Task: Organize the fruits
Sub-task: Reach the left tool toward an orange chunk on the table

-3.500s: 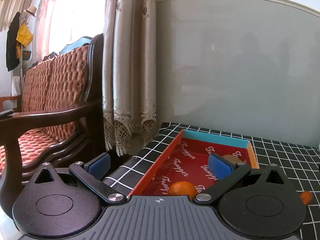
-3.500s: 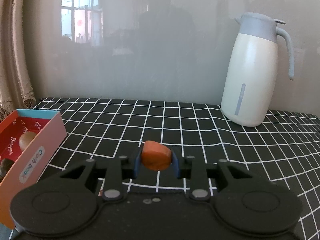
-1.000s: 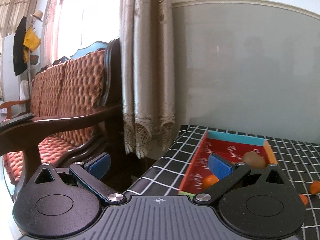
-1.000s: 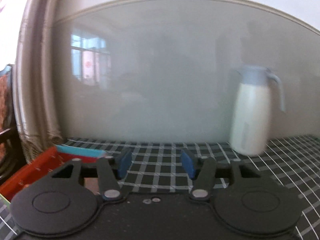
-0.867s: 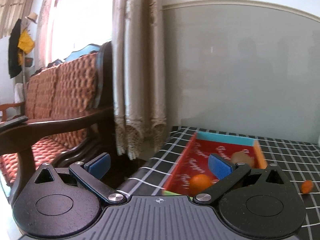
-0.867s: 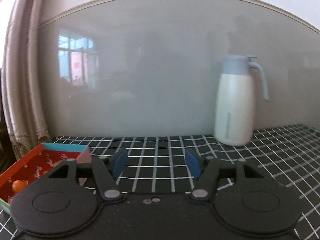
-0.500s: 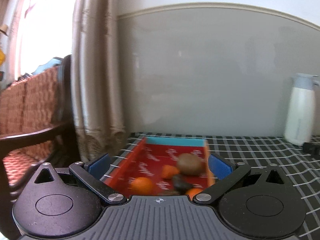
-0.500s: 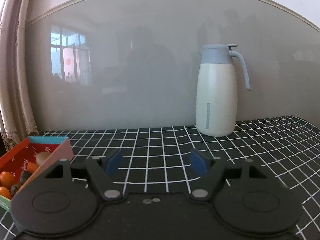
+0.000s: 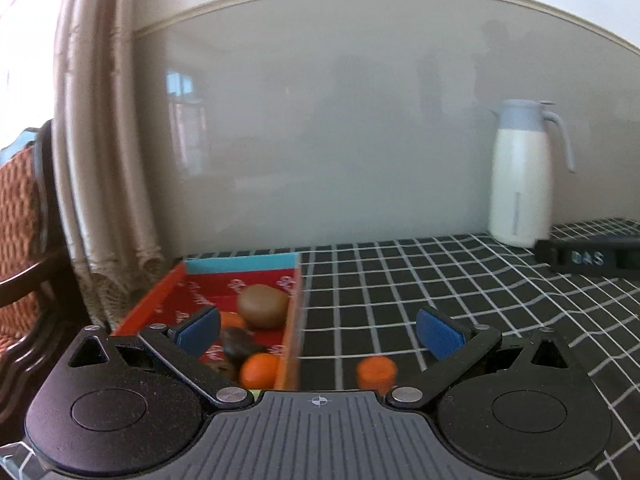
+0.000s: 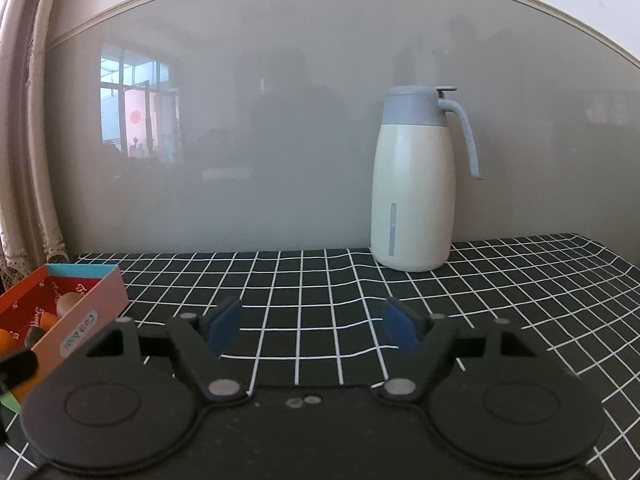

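A red tray with a blue far wall [image 9: 244, 264] sits on the black checked tablecloth at the left. In it lie a brown kiwi [image 9: 262, 306], an orange fruit [image 9: 259, 370], a dark fruit [image 9: 240, 346] and another orange piece. A small orange fruit piece [image 9: 376, 372] lies on the cloth just right of the tray, between my left gripper's fingers. My left gripper [image 9: 318, 332] is open and empty. My right gripper [image 10: 310, 326] is open and empty over the cloth; the tray [image 10: 96, 300] shows at its left.
A white jug with a grey-blue lid [image 10: 416, 184] stands at the back by the grey wall; it also shows in the left wrist view [image 9: 522, 172]. A black gripper part [image 9: 588, 258] is at the right. A curtain [image 9: 100, 160] and a wooden sofa [image 9: 20, 216] stand left of the table.
My right gripper let go of the orange piece and opened. My left gripper swung right, from the sofa and curtain toward the tray and the loose orange piece.
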